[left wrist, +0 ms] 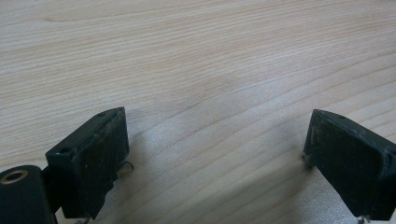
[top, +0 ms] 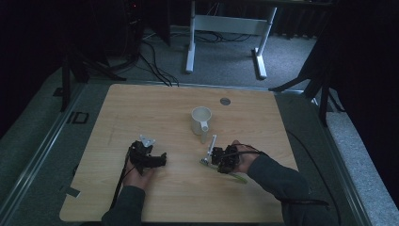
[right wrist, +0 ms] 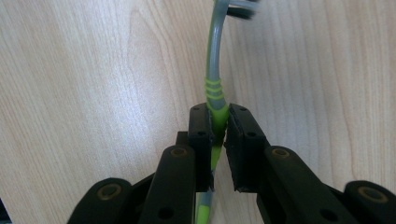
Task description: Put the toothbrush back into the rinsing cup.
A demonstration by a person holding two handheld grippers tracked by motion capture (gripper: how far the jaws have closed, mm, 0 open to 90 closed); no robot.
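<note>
Green-and-grey utensil handle point(right wrist: 215, 100) sits clamped in the right hand-held gripper point(top: 221, 158), long axis pointing toward the white mug point(top: 201, 120) just beyond it on the wooden counter point(top: 155, 108). The left hand-held gripper point(top: 149, 157) rests agape, farther from the mug.

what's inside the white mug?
The white mug stands upright on the table, mouth open. The high view shows pale inner wall near the rim; nothing visible sticks out. Its bottom is hidden by the near wall.
</note>
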